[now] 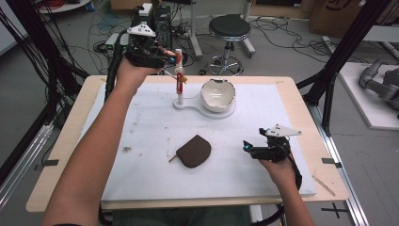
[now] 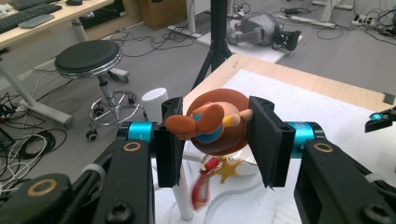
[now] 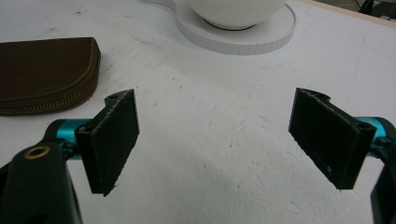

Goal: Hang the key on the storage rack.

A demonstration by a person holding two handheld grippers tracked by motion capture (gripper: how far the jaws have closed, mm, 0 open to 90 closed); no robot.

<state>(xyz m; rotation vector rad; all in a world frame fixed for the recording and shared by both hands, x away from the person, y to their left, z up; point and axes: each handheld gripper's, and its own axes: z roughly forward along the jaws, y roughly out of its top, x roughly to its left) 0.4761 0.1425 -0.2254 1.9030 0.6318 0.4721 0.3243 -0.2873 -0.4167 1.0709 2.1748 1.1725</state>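
Observation:
A small toy figure [image 1: 179,77] with a brown hat and orange braids [image 2: 219,126] hangs at the top of a thin white post [image 2: 184,196]. The post rises from a white stand [image 1: 188,104] at the back of the table. My left gripper [image 1: 171,59] [image 2: 217,140] is shut on the figure's head, with a pad against each side. A white bowl [image 1: 217,94] [image 3: 233,9] with a jagged rim sits on the stand's round base [image 3: 243,35]. At the front right my right gripper [image 1: 247,147] [image 3: 224,140] is open over bare board with nothing between its pads.
A brown zipped pouch [image 1: 194,150] [image 3: 42,74] lies mid-board, left of the right gripper. A white foam board [image 1: 141,122] covers the wooden table. Beyond the far edge stand a black stool [image 1: 229,28] [image 2: 88,58], black frame posts [image 2: 217,37] and floor cables.

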